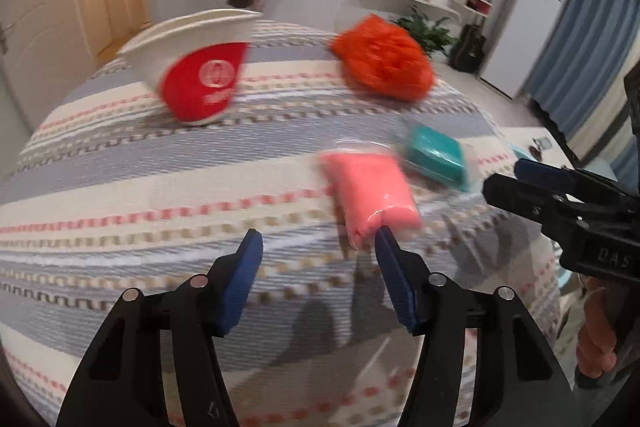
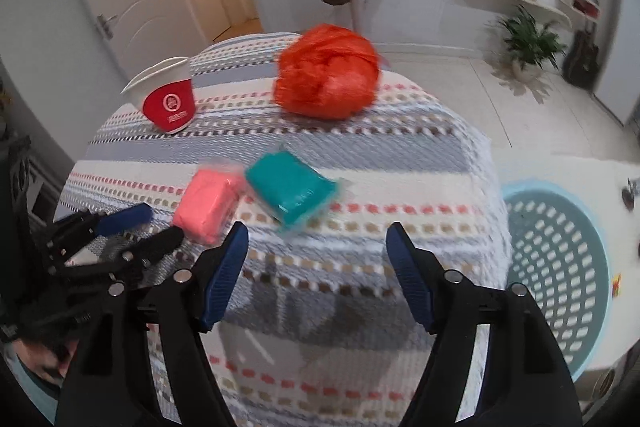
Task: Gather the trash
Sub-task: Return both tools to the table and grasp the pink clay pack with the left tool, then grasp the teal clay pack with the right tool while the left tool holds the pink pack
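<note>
**Left wrist view: jaws spread over a striped surface of trash**

Left wrist view, and the left gripper [image 1: 318,239] is seen with its jaws held well apart, nothing between them. Just beyond the tip of the right-hand jaw a pink packet [image 1: 370,193] is found, lying flat on the striped cloth [image 1: 120,163] that covers the surface; whether the tip touches it cannot be told through the blur. Past the pink packet and a little to the right, a teal packet [image 1: 436,157] is seen close beside it. Further ahead of the jaws, a crumpled orange bag [image 1: 384,61] is set to the right and a red-and-white paper cup [image 1: 200,75] to the left, tilted.

Over to the right wrist view: the right gripper [image 2: 316,239] is likewise shown with its jaws wide apart and empty. The teal packet [image 2: 290,189] is placed just ahead of the gap, the pink one [image 2: 210,207] beside it toward the left jaw. A pale blue perforated basket [image 2: 560,259] is seen off to the right of the right jaw, below the edge of the surface.
</note>
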`<state>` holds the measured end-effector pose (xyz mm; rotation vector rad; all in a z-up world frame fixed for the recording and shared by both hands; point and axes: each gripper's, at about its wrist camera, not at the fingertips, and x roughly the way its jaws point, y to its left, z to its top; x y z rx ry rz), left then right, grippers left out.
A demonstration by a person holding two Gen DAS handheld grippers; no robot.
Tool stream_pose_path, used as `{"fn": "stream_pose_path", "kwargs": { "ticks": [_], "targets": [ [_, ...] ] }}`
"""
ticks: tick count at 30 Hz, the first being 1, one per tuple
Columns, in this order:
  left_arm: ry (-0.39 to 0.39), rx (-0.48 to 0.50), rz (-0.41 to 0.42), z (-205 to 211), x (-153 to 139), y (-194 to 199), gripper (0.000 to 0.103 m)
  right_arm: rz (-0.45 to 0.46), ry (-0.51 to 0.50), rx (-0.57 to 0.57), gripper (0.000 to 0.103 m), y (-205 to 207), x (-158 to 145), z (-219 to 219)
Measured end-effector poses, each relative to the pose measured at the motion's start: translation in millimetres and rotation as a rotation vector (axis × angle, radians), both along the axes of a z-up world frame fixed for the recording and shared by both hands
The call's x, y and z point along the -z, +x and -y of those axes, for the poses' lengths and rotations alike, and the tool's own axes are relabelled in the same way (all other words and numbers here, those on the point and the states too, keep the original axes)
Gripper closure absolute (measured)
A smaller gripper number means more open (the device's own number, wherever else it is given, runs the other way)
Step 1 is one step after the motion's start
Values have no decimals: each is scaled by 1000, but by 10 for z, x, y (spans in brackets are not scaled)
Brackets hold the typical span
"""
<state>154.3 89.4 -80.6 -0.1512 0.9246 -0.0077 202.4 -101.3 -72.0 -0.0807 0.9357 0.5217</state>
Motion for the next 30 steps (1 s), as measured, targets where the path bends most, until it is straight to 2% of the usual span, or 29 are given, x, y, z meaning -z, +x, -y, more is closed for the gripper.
{"fn": "stream_pose_path", "kwargs": {
  "ticks": [3,6,8,12,15,17,19,20,21,23,26,30],
  "targets": [
    [-17,-31,3,-182,-35,-19,48,15,-19,-26,35,78,8,-129],
    [-58,-1,11,-228,-67,-61,48,24,-62,-51,35,182,51,-229],
    [-62,58,23,-170,-126,-63,45,11,-84,-57,34,247,96,-237],
    [-52,182,23,34,-181,51,38,-10,-45,-25,34,283,114,-97],
    [-2,245,-23,225,-84,241,38,-26,-17,5,34,274,126,44],
    [19,241,-47,290,-8,343,44,-28,-16,3,34,256,126,80],
    [48,222,-42,325,13,383,61,-15,-34,-17,34,241,114,54],
    [55,219,-44,334,13,387,65,-8,-47,-24,33,249,107,32],
    [59,208,-41,317,10,400,65,2,-73,-39,28,258,103,-12],
    [36,168,-39,226,2,375,66,1,-107,-80,25,283,144,-95],
    [5,126,-21,49,-27,272,66,-11,-154,-109,25,343,266,-219],
    [13,124,-27,-38,0,222,66,8,-159,-100,25,446,318,-306]
  ]
}}
